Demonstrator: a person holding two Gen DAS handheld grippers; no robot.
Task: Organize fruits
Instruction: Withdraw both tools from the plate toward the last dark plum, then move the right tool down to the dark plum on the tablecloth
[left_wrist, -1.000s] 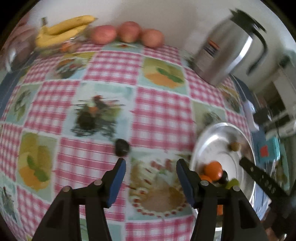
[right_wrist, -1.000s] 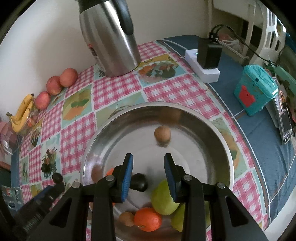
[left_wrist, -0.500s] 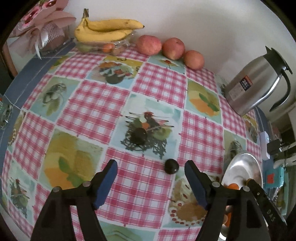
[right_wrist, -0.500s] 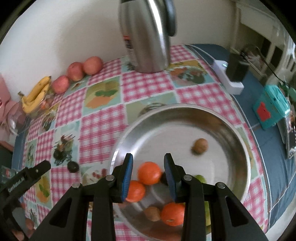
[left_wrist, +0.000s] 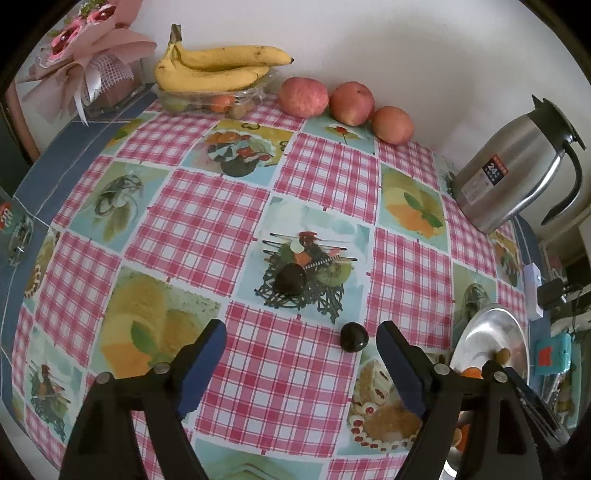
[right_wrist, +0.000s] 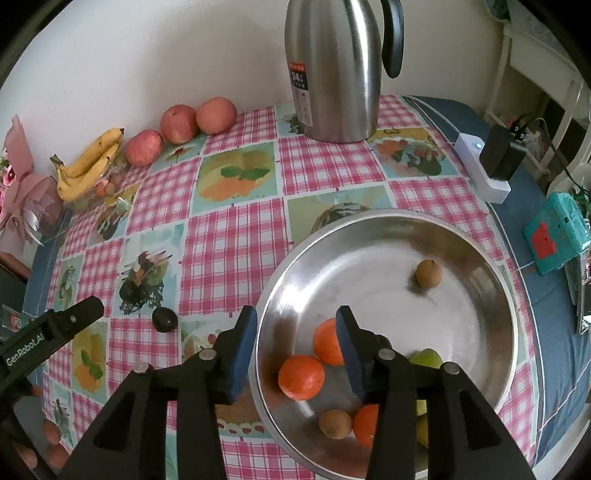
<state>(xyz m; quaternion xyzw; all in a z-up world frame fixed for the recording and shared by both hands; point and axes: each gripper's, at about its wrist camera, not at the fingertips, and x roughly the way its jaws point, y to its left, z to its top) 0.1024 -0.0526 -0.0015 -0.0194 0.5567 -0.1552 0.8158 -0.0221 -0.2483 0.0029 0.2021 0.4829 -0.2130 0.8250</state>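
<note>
since the earlier frame: left gripper drew back and widened, bringing a second dark plum on the printed square into sight; right gripper slid toward the steel bowl's left rim. item: near dark plum, loose on the bench, ahead of the left gripper and close to its right finger. left fingers: wide, opening, nothing between. right fingers: fairly narrow, opening, empty, above the oranges in the bowl. handling note: centre the near plum between the fingers before closing, squeeze gently since it likely rolls, then carry it to the bowl.
</note>
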